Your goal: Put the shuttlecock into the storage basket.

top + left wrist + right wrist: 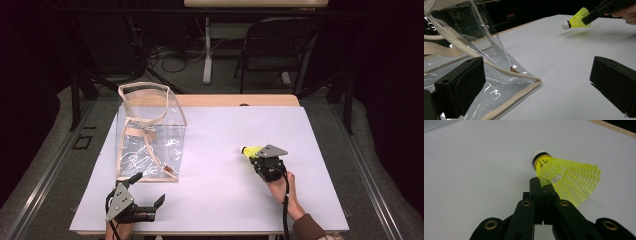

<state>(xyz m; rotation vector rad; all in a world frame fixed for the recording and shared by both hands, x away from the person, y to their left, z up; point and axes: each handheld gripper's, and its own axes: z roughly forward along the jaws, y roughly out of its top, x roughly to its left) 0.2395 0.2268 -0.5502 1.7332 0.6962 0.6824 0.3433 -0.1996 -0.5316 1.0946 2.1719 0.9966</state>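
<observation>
A yellow shuttlecock [249, 150] with a white cork tip hangs just above the white table at the right; my right gripper [256, 155] is shut on the edge of its net skirt [571, 180]. In the left gripper view the shuttlecock [576, 21] shows at the far upper right. A clear plastic bag [149, 135] with beige trim and handles stands upright at the left. My left gripper [148, 189] is open near the front edge, just in front of the bag's near corner [534, 80], jaws wide apart with nothing between them.
The white table top [220, 125] has a wooden strip along its far edge. A folding chair [277, 45], table legs and cables stand on the floor beyond. The person's right hand [282, 187] holds the right gripper from the front.
</observation>
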